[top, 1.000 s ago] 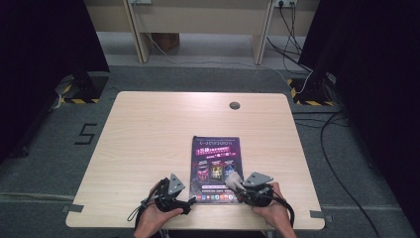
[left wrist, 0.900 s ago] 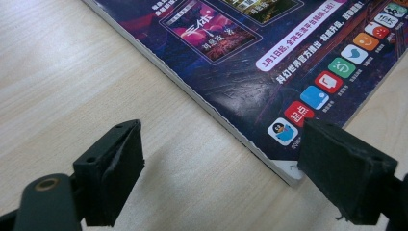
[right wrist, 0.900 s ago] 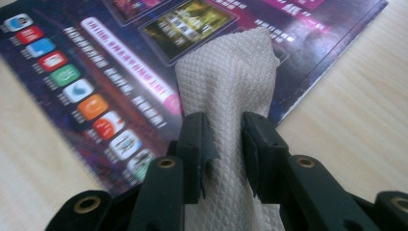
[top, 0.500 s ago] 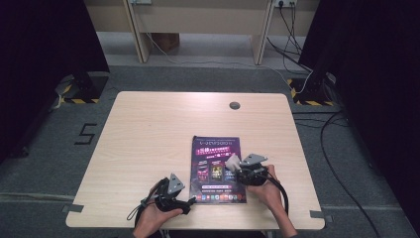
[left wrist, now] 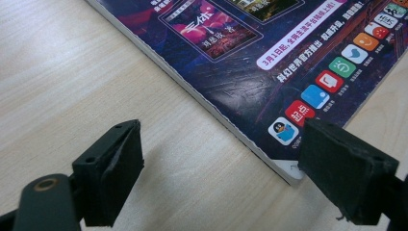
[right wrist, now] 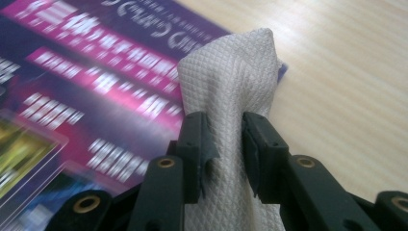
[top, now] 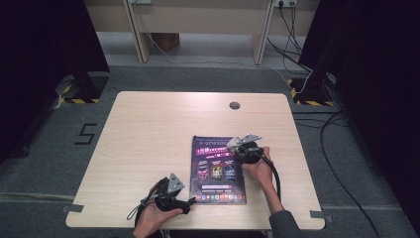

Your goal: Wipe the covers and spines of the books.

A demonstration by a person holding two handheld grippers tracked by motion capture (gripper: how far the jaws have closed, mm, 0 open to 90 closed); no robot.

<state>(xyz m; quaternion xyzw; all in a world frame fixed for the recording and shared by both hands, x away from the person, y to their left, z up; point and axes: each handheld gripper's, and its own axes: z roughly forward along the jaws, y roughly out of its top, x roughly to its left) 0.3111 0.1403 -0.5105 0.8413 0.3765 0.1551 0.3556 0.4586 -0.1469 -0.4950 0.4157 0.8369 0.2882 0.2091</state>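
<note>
Right gripper [right wrist: 222,139] clamped on a quilted beige cloth [right wrist: 231,82], over the glossy purple magazine's [top: 218,168] far right part; wiping looks underway — near half left; left gripper [left wrist: 221,163] gapes, empty, at its near-left corner.

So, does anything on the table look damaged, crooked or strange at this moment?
Only small wear. The magazine lies flat on the table, nearly square to it, but its near corner is worn white and its cover has fine scratches. The right tongs pinch a bunched cloth over it, which looks intended.
</note>
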